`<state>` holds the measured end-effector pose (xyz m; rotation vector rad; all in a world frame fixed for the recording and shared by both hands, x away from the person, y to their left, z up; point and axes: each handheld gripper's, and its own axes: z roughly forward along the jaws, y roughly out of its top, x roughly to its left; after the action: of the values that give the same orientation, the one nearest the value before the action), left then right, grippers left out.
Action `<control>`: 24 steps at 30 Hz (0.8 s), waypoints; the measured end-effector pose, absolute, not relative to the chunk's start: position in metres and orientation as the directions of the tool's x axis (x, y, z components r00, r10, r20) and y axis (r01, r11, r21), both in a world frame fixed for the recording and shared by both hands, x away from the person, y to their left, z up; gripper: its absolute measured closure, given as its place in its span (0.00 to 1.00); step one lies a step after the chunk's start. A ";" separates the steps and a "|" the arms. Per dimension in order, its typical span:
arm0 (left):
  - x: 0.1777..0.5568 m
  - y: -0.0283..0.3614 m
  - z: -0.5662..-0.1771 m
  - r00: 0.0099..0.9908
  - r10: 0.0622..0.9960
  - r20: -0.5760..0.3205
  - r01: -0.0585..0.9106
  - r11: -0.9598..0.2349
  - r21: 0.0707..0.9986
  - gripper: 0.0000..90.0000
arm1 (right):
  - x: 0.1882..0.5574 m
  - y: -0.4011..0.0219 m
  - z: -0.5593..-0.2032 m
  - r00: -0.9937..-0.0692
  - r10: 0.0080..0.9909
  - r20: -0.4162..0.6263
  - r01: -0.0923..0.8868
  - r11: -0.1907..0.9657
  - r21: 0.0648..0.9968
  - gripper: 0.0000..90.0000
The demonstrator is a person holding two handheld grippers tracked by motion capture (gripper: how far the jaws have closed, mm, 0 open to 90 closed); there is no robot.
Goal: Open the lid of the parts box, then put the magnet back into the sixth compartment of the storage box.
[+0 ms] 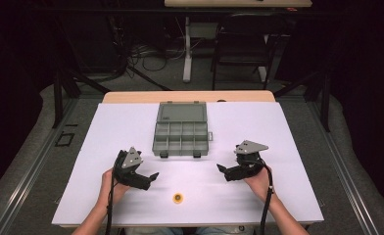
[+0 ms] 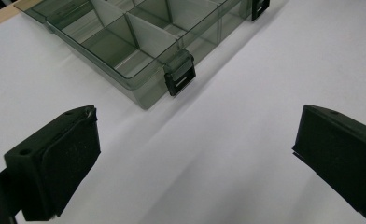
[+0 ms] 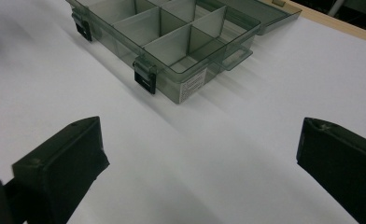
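On table: left gripper (image 1: 153, 177) empty, agape | right gripper (image 1: 221, 171) likewise | yellow ring (image 1: 178, 198) between

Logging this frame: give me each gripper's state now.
Left gripper: open, holding nothing, above the white table sheet.
Right gripper: open, holding nothing.

left gripper (image 1: 153, 177): jaws wide apart, holding nothing, pointing inward | right gripper (image 1: 222, 171): jaws wide apart, holding nothing, pointing inward

Translucent grey plastic compartment box (image 1: 180, 137): lid open flat, compartments empty, counter centre. Small round yellow-orange ring (image 1: 178, 198): lies flat near front edge, well apart from box.
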<state>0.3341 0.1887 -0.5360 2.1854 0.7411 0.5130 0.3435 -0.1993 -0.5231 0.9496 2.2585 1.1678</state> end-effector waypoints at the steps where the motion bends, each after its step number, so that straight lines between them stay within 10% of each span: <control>1: 0.334 0.188 -0.536 0.753 0.645 0.133 0.337 -0.551 0.764 0.00 | 0.343 -0.199 -0.524 -0.678 0.732 -0.063 0.374 0.418 0.828 0.01; 24: 0.325 0.180 -0.526 0.781 0.604 0.158 0.293 -0.578 0.761 0.00 | 0.344 -0.200 -0.524 -0.680 0.730 -0.068 0.374 0.426 0.824 0.01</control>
<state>0.3254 0.1797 -0.5258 2.2081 0.6635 0.5240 0.3437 -0.2001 -0.5239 0.9381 2.2658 1.1536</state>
